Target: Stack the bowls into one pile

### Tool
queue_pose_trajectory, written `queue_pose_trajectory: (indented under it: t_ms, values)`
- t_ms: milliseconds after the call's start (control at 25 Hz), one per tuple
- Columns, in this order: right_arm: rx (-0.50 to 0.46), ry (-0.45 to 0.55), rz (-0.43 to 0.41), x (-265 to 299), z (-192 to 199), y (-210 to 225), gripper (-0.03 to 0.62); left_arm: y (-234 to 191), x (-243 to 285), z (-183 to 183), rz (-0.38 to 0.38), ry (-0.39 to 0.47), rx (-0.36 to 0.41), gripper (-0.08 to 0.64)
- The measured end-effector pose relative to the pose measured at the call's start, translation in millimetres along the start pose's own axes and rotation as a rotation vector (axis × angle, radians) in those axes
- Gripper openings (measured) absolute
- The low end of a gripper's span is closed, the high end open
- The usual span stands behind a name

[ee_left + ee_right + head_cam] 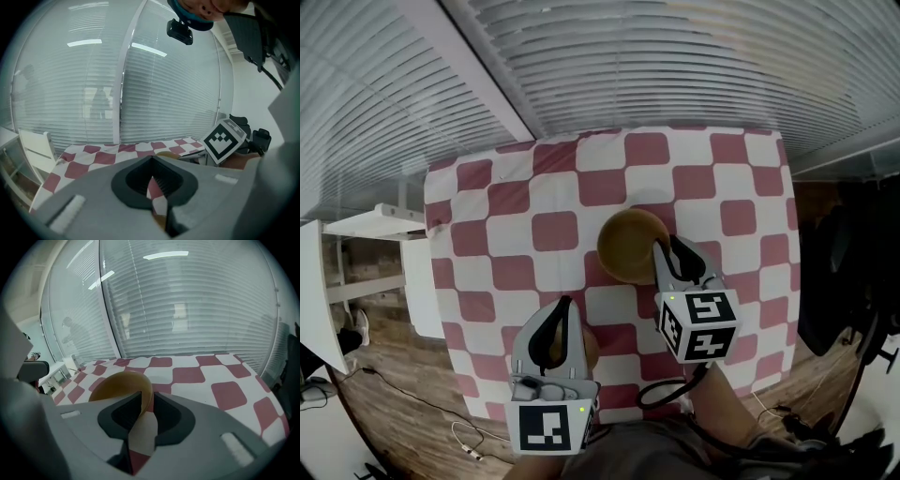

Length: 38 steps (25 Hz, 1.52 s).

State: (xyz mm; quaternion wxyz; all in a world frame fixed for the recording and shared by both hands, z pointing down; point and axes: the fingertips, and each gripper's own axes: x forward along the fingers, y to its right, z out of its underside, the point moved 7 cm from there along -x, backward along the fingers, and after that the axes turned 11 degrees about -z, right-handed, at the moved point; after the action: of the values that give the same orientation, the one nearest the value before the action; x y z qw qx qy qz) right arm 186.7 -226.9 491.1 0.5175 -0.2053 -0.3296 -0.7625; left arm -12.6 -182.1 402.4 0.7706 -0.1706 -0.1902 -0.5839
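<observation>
Two bowls are not yet stacked: the right tongs (670, 247) are pinched on the near rim of a round tan wooden bowl (628, 246). The left tongs (558, 316), nearly closed, seem to grip a second brown bowl (590, 352) beneath them.

Right gripper (671, 249) pinches a brown bowl (626, 242) by its rim on the checkered counter (516, 202); left gripper (555, 315) holds a second bowl (590, 352)

Grey left gripper (565, 305), right gripper (667, 244): b/w marker cubes (701, 323).
</observation>
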Motion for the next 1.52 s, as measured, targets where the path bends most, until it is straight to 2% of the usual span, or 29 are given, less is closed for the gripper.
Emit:
queue_pose_trajectory:
  t_ms: [200,360,680,920,1120,1280,1400,1520]
  values:
    - [-0.002,-0.007,0.014,5,-1,5,0.093,-5,2,1,-0.012,0.002,0.009,0.0]
    - [0.01,0.01,0.005,5,-3,4,0.055,-7,-1,1,-0.022,0.0,0.013,0.0]
    - [0.025,0.075,-0.031,-16,-20,-15,0.044,-20,-29,-8,-0.053,0.065,0.0,0.0]
    - [0.023,0.142,-0.099,-42,-38,-51,0.044,-36,-72,-18,-0.094,0.135,-0.006,0.0]
    - [-0.028,0.195,-0.164,-59,-54,-92,0.044,-51,-109,-24,-0.126,0.202,-0.008,0.0]
    - [-0.055,0.213,-0.191,-74,-52,-123,0.044,-63,-141,-20,-0.149,0.193,-0.01,0.0]
    - [-0.063,0.218,-0.201,-83,-46,-139,0.044,-69,-159,-17,-0.15,0.24,-0.019,0.0]
    - [-0.071,0.212,-0.21,-89,-34,-152,0.044,-73,-175,-12,-0.165,0.234,-0.019,0.0]
